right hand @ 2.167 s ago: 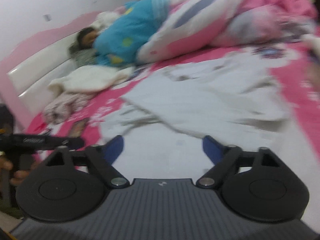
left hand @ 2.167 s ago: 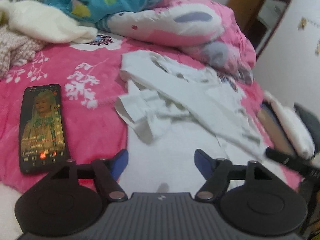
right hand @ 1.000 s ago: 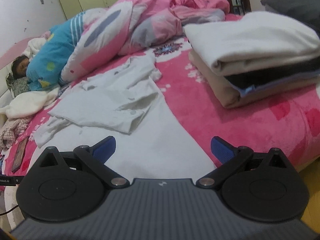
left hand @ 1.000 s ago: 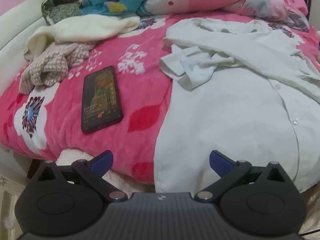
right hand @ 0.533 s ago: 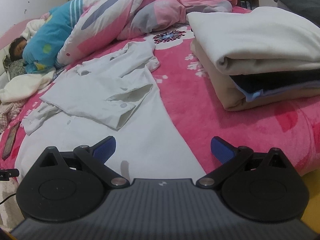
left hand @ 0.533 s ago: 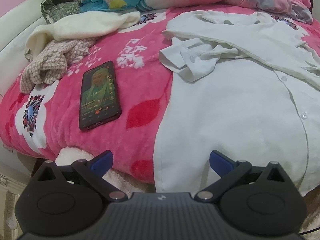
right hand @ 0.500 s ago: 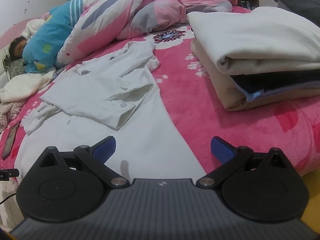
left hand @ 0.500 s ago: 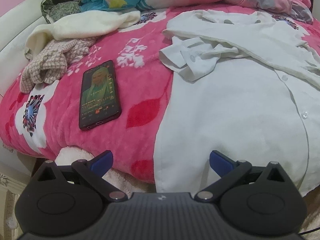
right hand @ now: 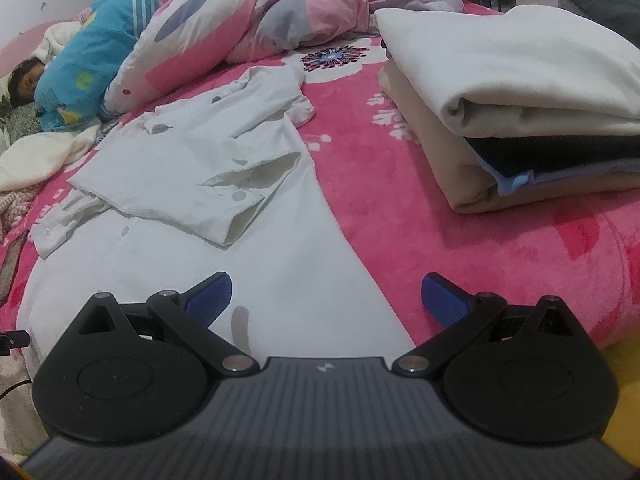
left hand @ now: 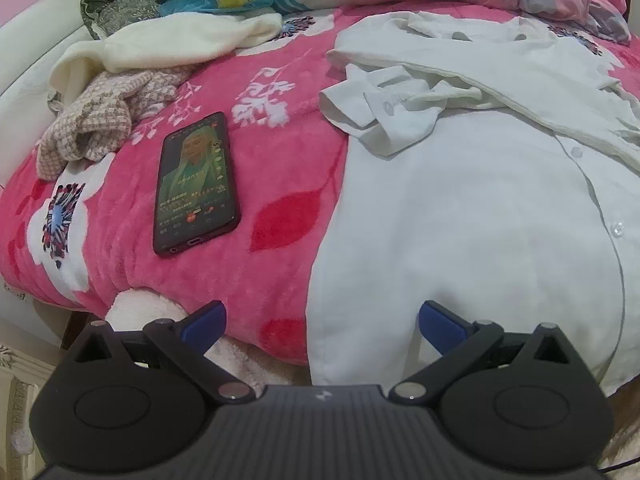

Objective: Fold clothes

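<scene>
With both the left gripper (left hand: pixel 320 316) and right gripper (right hand: pixel 326 292) spread wide and empty, white shirt (left hand: pixel 472 208) filled frame right; its hem overhung the bed edge, so a one-layer pinch risked dragging it off, or nudging the phone (left hand: pixel 194 184).

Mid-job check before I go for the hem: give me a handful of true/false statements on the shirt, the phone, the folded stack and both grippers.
1. Both sleeves of the white shirt are folded across its front. True.
2. The phone lies on the shirt. False: it lies on the pink blanket, beside the shirt and apart from it.
3. The left gripper is shut on the hem. False: its jaws are wide apart and hold nothing.
4. The folded stack sits on the blanket, clear of the shirt. True.
5. The right gripper is open, near the shirt's lower edge. True.
6. The phone screen is dark. False: it is lit.
</scene>
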A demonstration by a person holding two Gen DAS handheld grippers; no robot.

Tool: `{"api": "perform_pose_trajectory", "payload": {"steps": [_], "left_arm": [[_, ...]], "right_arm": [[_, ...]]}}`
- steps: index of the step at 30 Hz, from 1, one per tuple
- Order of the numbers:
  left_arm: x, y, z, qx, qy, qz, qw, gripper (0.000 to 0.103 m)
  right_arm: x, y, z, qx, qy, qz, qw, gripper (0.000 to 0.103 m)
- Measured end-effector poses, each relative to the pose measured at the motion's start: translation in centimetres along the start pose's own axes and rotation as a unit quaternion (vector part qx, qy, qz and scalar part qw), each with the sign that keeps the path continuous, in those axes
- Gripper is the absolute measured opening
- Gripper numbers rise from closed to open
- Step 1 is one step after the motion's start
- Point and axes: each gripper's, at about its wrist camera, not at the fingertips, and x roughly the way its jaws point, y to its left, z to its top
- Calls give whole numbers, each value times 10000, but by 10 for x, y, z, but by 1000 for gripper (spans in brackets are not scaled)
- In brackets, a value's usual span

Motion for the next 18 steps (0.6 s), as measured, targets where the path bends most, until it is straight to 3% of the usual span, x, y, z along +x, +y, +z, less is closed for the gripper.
{"api": "perform_pose_trajectory", "payload": {"steps": [18], "left_arm": [[8, 0, 0, -6, 56, 6, 10000, 103]], "right_arm": [[12, 9, -1, -194, 87, -396, 9990, 102]]}}
